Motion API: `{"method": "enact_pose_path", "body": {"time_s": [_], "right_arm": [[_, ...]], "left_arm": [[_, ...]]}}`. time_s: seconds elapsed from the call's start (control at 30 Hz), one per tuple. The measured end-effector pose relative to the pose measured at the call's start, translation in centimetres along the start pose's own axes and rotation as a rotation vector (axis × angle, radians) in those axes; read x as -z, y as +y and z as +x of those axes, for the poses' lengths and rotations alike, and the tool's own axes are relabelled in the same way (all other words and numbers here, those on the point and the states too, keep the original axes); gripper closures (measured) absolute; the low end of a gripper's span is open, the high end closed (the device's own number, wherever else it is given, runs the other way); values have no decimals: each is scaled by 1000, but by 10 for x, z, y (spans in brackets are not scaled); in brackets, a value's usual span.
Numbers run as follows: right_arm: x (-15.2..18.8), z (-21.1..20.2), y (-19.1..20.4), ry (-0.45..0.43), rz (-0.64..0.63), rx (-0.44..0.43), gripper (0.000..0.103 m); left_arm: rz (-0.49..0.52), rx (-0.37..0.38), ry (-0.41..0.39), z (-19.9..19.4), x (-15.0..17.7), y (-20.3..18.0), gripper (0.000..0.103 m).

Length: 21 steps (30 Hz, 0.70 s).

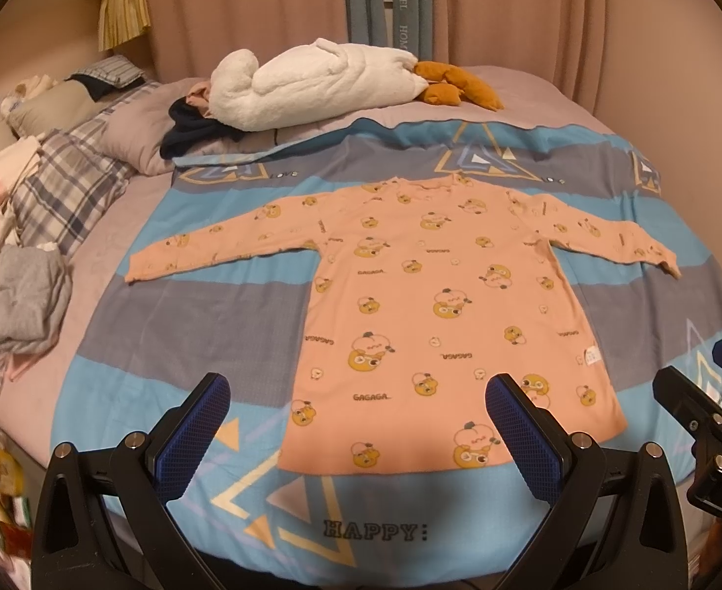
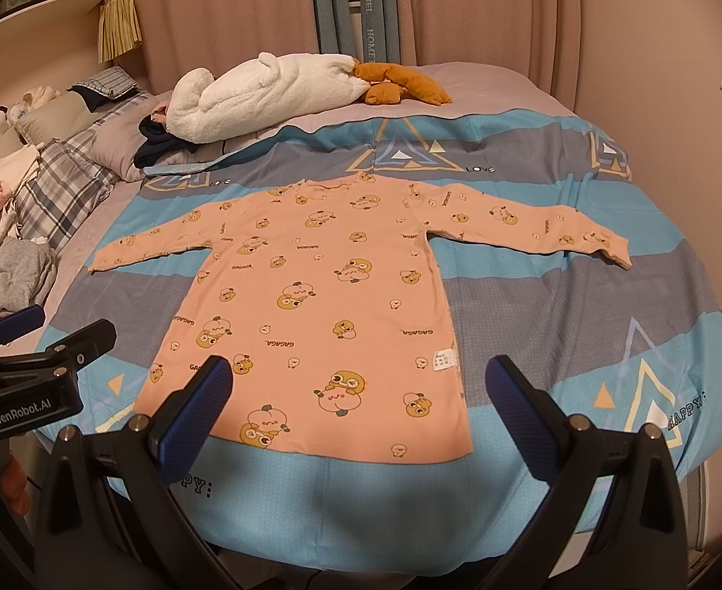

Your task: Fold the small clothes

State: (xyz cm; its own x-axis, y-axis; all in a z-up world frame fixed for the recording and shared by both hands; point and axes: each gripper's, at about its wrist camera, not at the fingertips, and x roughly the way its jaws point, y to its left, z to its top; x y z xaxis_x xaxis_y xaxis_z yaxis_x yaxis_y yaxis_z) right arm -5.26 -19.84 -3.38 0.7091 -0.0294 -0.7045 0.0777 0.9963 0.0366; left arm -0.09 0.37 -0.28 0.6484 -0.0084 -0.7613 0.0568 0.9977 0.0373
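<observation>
A: Where do we stand? Our left gripper [image 1: 358,415] and right gripper [image 2: 361,396] both hover above the hem end of the bed, jaws wide apart, holding nothing.

B: And the pink shirt [image 1: 439,314] lies flat on the blue bedspread [image 1: 179,344], collar toward twelve o'clock, sleeves out to nine and three, hem at six.

A: What could trip us up?

B: The cloth looks thin. If we pinch too deep, we may catch the bedspread with it and drag both.

A: If we lift only one layer of a sleeve, the fold will likely bunch or land crooked.

B: The white plush toy [image 1: 307,83] at twelve o'clock sits well apart.
</observation>
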Motion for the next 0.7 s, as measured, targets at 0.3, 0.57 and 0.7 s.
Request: {"method": "enact_pose_path", "body": {"time_s": [0.3, 0.57, 0.7], "right_arm": [[1, 1, 1, 3, 2, -1, 0], [27, 37, -21, 96, 169, -265, 0], [41, 64, -44, 147, 267, -270, 1]], "left_arm": [[5, 3, -4, 1, 1, -1, 0], [-61, 110, 108, 46, 7, 3, 0], [-105, 205, 191, 73, 16, 4, 0]]}}
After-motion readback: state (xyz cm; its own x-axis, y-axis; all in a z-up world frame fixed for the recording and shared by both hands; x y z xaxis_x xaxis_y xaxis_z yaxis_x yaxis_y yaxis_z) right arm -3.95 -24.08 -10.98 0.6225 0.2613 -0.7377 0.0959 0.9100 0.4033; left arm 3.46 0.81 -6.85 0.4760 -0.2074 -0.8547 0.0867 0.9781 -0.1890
